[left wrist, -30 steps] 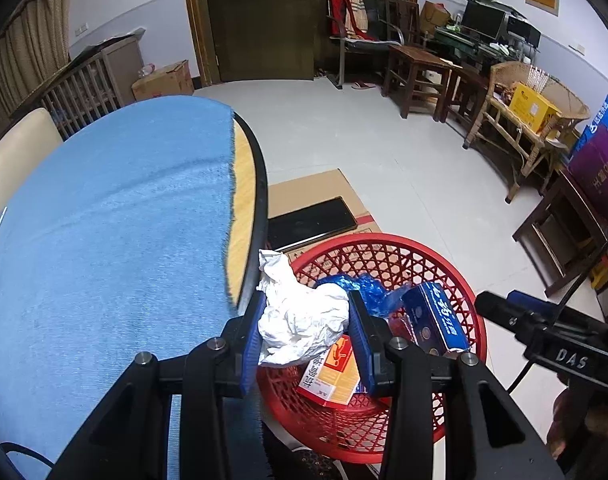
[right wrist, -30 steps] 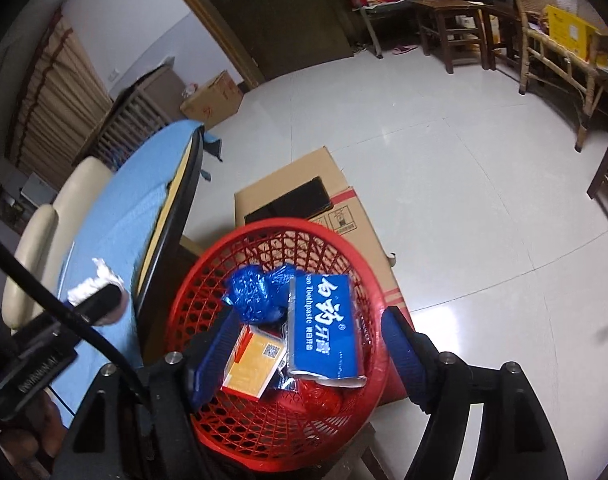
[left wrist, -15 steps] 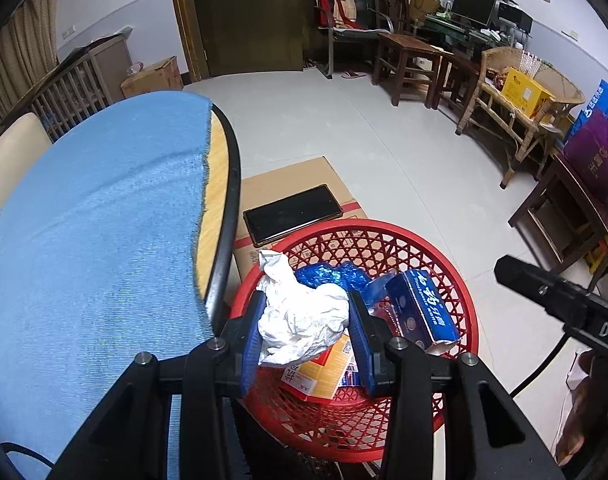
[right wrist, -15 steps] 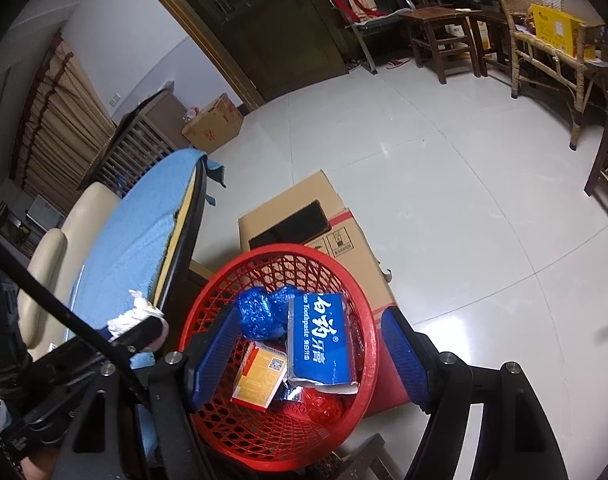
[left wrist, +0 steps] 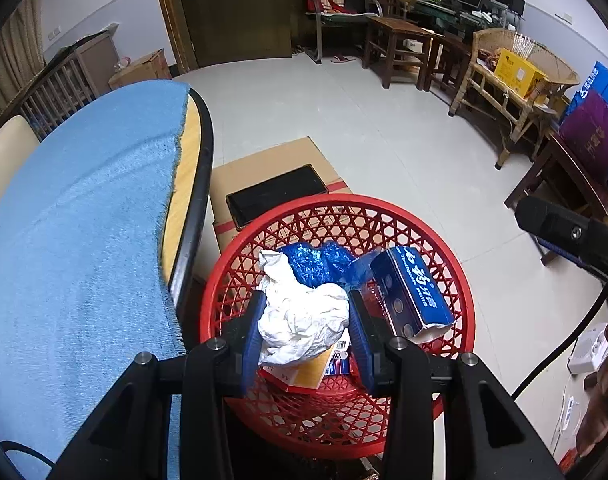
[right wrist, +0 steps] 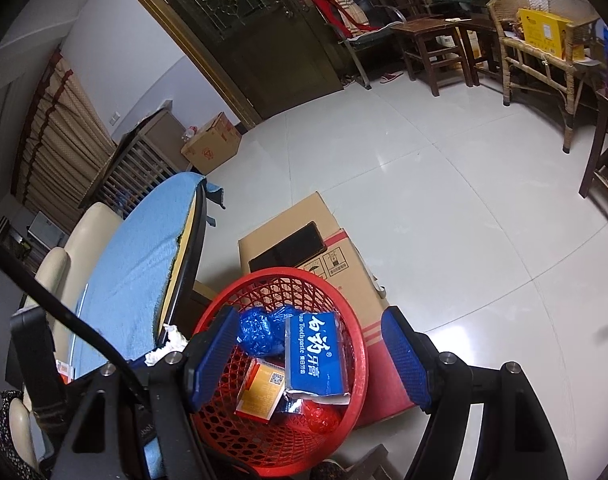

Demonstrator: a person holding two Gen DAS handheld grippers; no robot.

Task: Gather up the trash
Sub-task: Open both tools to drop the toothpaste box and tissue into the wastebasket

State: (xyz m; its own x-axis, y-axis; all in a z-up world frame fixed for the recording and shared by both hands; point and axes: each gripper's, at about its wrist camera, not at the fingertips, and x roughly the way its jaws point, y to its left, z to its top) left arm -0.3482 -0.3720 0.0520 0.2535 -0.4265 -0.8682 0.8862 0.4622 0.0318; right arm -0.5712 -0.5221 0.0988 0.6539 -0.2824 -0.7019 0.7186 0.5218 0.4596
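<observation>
My left gripper (left wrist: 306, 334) is shut on a crumpled white paper wad (left wrist: 300, 320) and holds it above the red mesh basket (left wrist: 456, 280). The basket holds a blue toothpaste box (left wrist: 412, 288), a crumpled blue wrapper (left wrist: 316, 262) and an orange-and-white box (left wrist: 304, 372). In the right wrist view the basket (right wrist: 356, 344) is below my right gripper (right wrist: 310, 358), which is open and empty. The toothpaste box (right wrist: 314, 354), blue wrapper (right wrist: 260, 330) and orange box (right wrist: 262, 392) show inside. The white wad (right wrist: 170, 346) shows at the basket's left.
A round table with a blue cloth (left wrist: 76, 248) stands left of the basket. A cardboard box (left wrist: 272, 172) with a black flat object (left wrist: 276, 196) on it sits behind the basket. Wooden chairs (left wrist: 400, 48) and a rattan bench (left wrist: 504, 92) line the far wall.
My left gripper has carried the paper wad rightward off the table to above the basket. My right gripper has drawn back and up from the basket, staying open.
</observation>
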